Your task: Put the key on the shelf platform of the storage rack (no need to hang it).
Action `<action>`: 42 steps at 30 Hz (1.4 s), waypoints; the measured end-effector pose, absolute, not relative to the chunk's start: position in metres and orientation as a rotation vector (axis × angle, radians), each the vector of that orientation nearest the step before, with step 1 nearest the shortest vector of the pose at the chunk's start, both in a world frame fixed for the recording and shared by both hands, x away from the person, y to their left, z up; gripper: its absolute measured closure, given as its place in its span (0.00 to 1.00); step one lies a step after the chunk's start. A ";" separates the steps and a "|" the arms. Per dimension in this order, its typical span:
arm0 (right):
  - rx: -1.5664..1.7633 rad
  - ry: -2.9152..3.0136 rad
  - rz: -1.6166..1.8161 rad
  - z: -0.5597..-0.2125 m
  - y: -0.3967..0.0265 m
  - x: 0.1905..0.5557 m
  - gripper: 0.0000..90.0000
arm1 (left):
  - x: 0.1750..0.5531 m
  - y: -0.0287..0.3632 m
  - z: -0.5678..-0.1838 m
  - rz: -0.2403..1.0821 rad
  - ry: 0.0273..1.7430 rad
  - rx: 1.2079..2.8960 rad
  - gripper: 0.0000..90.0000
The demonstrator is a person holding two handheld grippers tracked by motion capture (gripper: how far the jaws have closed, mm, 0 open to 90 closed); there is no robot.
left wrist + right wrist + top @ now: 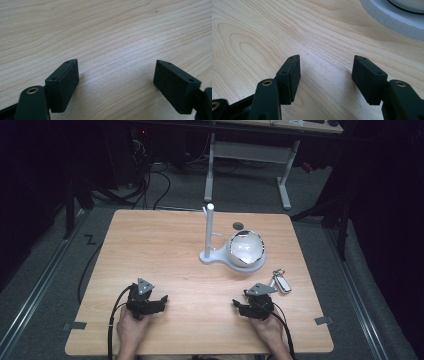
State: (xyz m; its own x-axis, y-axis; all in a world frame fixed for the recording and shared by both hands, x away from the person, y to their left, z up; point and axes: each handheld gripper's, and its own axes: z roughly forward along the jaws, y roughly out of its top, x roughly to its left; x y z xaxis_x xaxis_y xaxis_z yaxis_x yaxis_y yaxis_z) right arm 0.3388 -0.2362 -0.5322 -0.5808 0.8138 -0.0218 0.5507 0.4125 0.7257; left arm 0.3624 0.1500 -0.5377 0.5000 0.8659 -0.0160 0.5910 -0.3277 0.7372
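A white stand (216, 254) with an upright post (209, 227) sits right of the table's middle, and a white bowl (245, 248) rests on its round base. A key fob with keys (280, 281) lies on the wood to the right of it. My left gripper (161, 300) rests low on the table at the near left, open, with bare wood between its pads (63, 83). My right gripper (236, 305) rests at the near right, open and empty (325, 75), pointing toward the stand's base (394, 18).
The wooden table (150, 250) has a small dark hole (238, 225) behind the bowl. Grey tape tabs (74, 325) mark the near corners. Beyond the far edge stand a white desk frame (250, 155) and cables on a grey floor.
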 end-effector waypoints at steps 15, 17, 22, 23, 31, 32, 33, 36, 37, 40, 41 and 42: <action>1.187 2.290 0.976 -0.532 -0.236 0.338 0.46 | 0.363 0.150 -0.538 0.505 1.193 2.045 0.23; 1.197 2.282 0.969 -0.532 -0.236 0.337 0.49 | 0.363 0.150 -0.538 0.505 1.193 2.045 0.23; 1.219 2.275 0.980 -0.531 -0.237 0.337 0.50 | 0.363 0.150 -0.538 0.504 1.193 2.044 0.23; 1.222 2.274 0.977 -0.531 -0.238 0.336 0.50 | 0.363 0.150 -0.538 0.504 1.193 2.044 0.23; 1.266 2.241 0.991 -0.526 -0.246 0.331 0.56 | 0.363 0.150 -0.538 0.504 1.193 2.044 0.23; 1.266 2.241 0.991 -0.526 -0.246 0.331 0.56 | 0.363 0.150 -0.538 0.504 1.193 2.044 0.23; 1.264 2.235 0.994 -0.526 -0.247 0.330 0.56 | 0.363 0.150 -0.538 0.504 1.193 2.044 0.23; 1.269 2.232 0.999 -0.524 -0.250 0.329 0.56 | 0.363 0.150 -0.538 0.504 1.193 2.044 0.23; 1.268 2.231 1.002 -0.523 -0.252 0.328 0.56 | 0.363 0.150 -0.538 0.504 1.193 2.044 0.23; 1.273 2.226 1.005 -0.522 -0.254 0.327 0.56 | 0.363 0.150 -0.538 0.504 1.193 2.044 0.23; 1.278 2.225 1.006 -0.521 -0.255 0.326 0.56 | 0.363 0.150 -0.538 0.504 1.193 2.044 0.23; 1.281 2.221 1.012 -0.520 -0.257 0.326 0.57 | 0.363 0.150 -0.538 0.504 1.193 2.044 0.23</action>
